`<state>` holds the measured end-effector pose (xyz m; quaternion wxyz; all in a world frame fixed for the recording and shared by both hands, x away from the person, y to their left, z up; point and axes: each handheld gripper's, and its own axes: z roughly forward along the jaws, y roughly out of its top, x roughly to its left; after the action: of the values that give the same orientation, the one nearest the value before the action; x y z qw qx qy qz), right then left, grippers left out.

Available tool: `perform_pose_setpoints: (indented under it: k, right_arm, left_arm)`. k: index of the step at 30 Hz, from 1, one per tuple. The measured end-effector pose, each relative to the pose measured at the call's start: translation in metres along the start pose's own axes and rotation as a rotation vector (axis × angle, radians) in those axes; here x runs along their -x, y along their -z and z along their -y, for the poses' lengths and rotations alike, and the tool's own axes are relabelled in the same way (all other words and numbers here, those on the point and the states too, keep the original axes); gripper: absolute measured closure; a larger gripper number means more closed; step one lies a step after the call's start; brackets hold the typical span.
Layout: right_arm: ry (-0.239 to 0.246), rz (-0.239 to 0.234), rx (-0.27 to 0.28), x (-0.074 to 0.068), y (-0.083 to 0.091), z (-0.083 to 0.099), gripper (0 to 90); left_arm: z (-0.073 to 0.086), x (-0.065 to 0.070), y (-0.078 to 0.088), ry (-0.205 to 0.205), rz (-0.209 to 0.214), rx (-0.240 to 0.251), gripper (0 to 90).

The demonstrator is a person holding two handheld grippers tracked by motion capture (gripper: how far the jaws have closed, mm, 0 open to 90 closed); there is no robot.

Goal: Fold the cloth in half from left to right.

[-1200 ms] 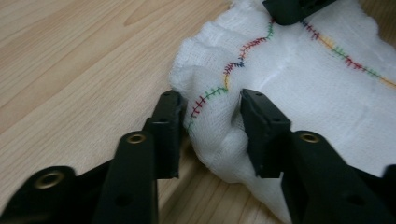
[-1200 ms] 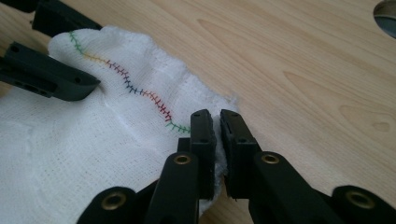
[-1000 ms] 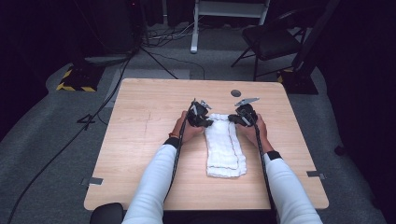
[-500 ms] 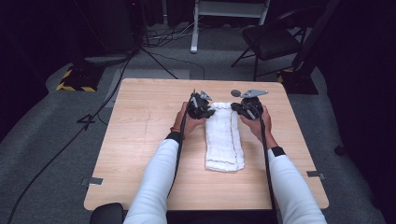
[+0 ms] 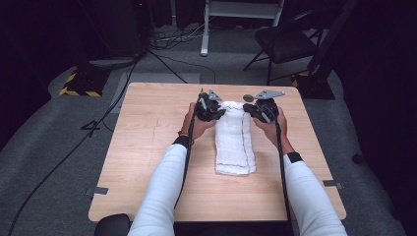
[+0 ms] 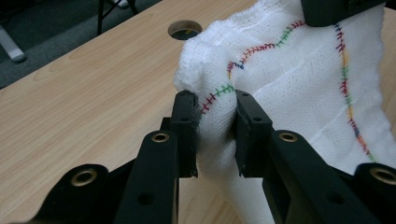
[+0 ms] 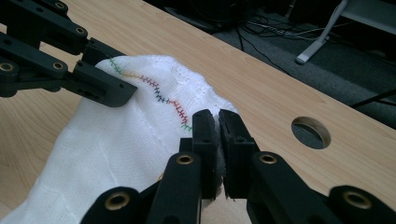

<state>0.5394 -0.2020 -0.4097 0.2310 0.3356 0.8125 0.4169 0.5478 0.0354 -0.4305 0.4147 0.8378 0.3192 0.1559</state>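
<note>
Pinching the white cloth [image 6: 299,98] between both grippers' fingers [image 6: 184,121].

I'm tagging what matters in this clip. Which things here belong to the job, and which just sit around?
In the job:
white cloth
left gripper, shut on a far corner
right gripper, shut on the other far corner

Just around:
table
table's hole
chair
floor cables

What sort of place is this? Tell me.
Probably a recording studio or lab, not a home: a bare wooden table with a cable hole, dark surroundings, floor cables, hazard-striped tape and a lone chair.
</note>
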Motion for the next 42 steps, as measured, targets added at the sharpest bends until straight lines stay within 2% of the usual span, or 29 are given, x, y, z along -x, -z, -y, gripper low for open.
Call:
perform_pose_setpoints:
  k: [5, 6, 8, 11, 17, 19, 22, 26, 29, 31, 36, 42]
  right_arm:
    - [0.003, -0.023, 0.015, -0.003, 0.003, 0.001, 85.8]
    - [0.01, -0.027, 0.013, -0.005, 0.004, 0.002, 85.7]
    - [0.018, -0.041, 0.01, -0.007, 0.007, 0.004, 85.7]
    - [0.028, -0.059, 0.012, -0.01, 0.012, 0.007, 85.8]
    - [0.049, -0.097, 0.008, -0.016, 0.018, 0.017, 85.8]
    - [0.053, -0.11, 0.01, -0.018, 0.02, 0.021, 85.8]
    - [0.05, -0.125, 0.013, -0.02, 0.024, 0.027, 85.8]
    - [0.053, -0.143, 0.016, -0.021, 0.03, 0.033, 85.8]
    - [0.062, -0.154, 0.011, -0.023, 0.033, 0.037, 85.7]
    - [0.072, -0.163, 0.012, -0.025, 0.035, 0.039, 85.7]
    - [0.087, -0.192, 0.003, -0.032, 0.041, 0.047, 85.7]
    - [0.113, -0.223, -0.006, -0.043, 0.048, 0.056, 85.7]
  left_arm:
    - [0.001, 0.002, 0.01, -0.035, 0.029, 0.011, 72.7]
    - [0.002, 0.003, 0.012, -0.043, 0.046, 0.012, 72.7]
    - [0.005, 0.005, 0.015, -0.074, 0.046, 0.004, 72.4]
    - [0.01, 0.009, 0.02, -0.09, 0.067, 0.01, 72.4]
    - [0.017, 0.021, 0.027, -0.121, 0.098, 0.021, 72.4]
    - [0.018, 0.026, 0.028, -0.13, 0.09, 0.02, 72.1]
    - [0.021, 0.033, 0.032, -0.162, 0.091, 0.028, 71.4]
    - [0.025, 0.043, 0.035, -0.193, 0.113, 0.041, 70.6]
    - [0.031, 0.047, 0.035, -0.209, 0.135, 0.036, 69.9]
    - [0.036, 0.049, 0.035, -0.201, 0.15, 0.038, 69.9]
    - [0.047, 0.052, 0.038, -0.213, 0.169, 0.033, 69.4]
    - [0.061, 0.061, 0.048, -0.255, 0.191, 0.012, 68.2]
